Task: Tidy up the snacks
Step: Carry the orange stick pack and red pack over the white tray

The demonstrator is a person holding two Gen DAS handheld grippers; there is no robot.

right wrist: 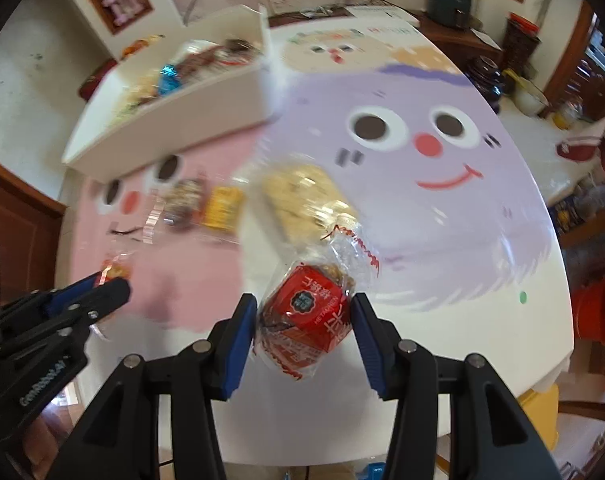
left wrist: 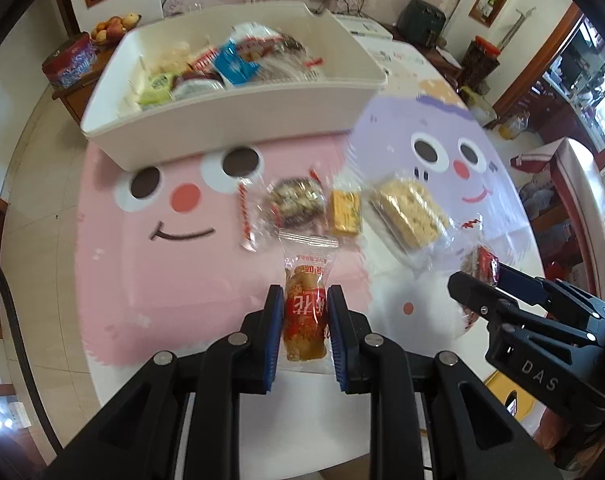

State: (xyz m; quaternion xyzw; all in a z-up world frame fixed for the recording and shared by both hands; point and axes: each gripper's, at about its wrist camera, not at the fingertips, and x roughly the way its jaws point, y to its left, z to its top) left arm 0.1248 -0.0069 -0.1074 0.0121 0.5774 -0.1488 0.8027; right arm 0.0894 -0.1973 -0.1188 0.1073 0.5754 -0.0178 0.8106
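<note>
My left gripper (left wrist: 305, 312) is shut on a clear packet with a red label and golden snack (left wrist: 305, 316), held above the table. My right gripper (right wrist: 305, 320) is shut on a red-labelled nut cake packet (right wrist: 306, 316); it also shows in the left wrist view (left wrist: 480, 272). A white bin (left wrist: 238, 128) with several wrapped snacks stands at the back left. On the table lie a dark nut bar (left wrist: 296, 202), a yellow packet (left wrist: 345, 212) and a pale rice cake bar (left wrist: 412, 212).
The table wears a cartoon cloth, a pink face (left wrist: 174, 216) on the left and a purple face (left wrist: 450, 160) on the right. A round tin (left wrist: 68, 64) and a fruit bowl (left wrist: 112, 28) sit on a cabinet behind the bin. Jars (right wrist: 488, 80) stand at the far right.
</note>
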